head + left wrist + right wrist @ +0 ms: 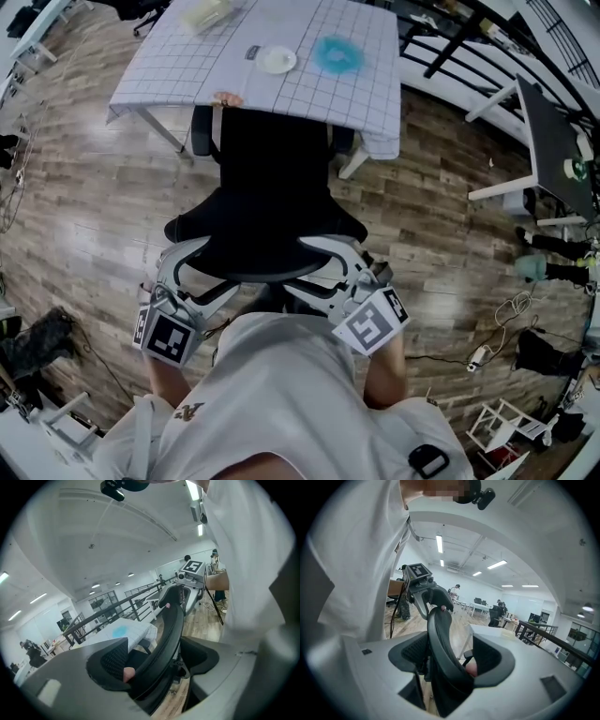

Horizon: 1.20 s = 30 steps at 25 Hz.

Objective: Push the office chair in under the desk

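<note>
Black chair [272,192] is clamped by the top rim of its back at both ends. The left gripper [154,660] is pinched on one corner and the right gripper [450,658] on the other, probably so the push is kept square to the desk [309,94]. In each gripper view the rim is seen running between the jaws, squeezed by both. The chair is parked directly in front of the desk, seat front apparently just under the near edge, back well clear of it. Both grippers are placed on the side of the back away from the desk. Judged: a straight shove toward the desk is what's left.

No lettering can be read; the emblem [187,411] on the shirt [281,375] is too blurred
</note>
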{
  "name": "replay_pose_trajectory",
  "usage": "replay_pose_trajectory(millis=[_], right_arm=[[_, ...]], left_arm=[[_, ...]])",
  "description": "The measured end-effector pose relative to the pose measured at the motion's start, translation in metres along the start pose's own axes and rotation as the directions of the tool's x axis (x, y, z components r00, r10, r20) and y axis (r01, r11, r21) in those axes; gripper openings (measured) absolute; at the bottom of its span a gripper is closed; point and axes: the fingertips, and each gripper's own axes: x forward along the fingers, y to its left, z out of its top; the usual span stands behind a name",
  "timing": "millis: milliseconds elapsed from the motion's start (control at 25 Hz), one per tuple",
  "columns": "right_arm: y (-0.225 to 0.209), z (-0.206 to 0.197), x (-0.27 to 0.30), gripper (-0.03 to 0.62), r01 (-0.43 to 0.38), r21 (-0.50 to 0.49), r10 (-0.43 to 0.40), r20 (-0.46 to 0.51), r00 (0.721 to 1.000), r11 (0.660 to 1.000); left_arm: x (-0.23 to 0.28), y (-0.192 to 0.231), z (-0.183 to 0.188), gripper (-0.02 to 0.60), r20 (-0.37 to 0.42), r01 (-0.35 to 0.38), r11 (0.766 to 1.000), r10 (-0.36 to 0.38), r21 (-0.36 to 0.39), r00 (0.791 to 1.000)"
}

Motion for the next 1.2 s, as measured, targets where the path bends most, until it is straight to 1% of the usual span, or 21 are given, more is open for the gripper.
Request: replay_pose_trajectory(millis=[760, 1200], right_arm=[[-0.039, 0.001, 0.031, 0.31, 0.059, 0.025, -0.059, -0.027, 0.998, 0.998], [-0.062, -0.004, 0.036, 0.308, 0.062, 0.022, -0.062, -0.012, 0.998, 0.998]], left_arm=[[0.013, 0.052, -0.011, 0.351, 0.019, 0.042, 0.998, -0.043, 0.042, 0.999], [0.028, 0.072, -0.01, 0.354, 0.021, 0.046, 0.998, -0.046, 0.042, 0.999]])
